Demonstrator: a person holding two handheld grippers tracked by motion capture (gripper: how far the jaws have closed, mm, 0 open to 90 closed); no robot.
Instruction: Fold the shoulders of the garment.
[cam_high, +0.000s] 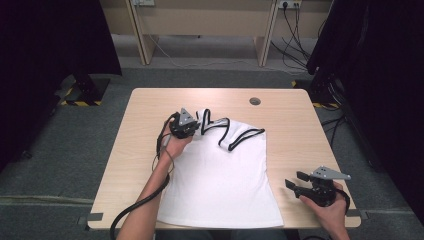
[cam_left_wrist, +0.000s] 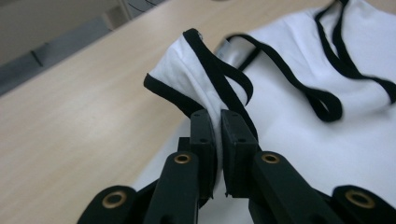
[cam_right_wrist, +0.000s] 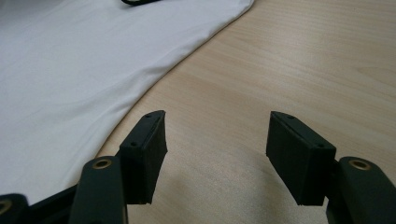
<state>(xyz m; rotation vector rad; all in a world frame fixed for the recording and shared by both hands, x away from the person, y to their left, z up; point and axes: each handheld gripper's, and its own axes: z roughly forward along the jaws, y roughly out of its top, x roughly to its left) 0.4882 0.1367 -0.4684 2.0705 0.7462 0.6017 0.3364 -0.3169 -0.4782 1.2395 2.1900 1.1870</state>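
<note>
While the left gripper (cam_left_wrist: 217, 122) pinches the white top's (cam_high: 220, 175) black-trimmed strap (cam_left_wrist: 219, 74) | right gripper (cam_right_wrist: 215, 140) gapes wide over bare table (cam_high: 290, 120) just beside the hem | cable hole (cam_high: 255, 101) far off.

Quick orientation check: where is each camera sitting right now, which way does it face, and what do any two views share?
High view: above the near edge, looking forward and down on the table; forearms, both grippers show.
Left gripper view: on the left gripper, jaws shut on the white top.
Right gripper view: on the right gripper, jaws open over bare wood.
All share the white top.
</note>
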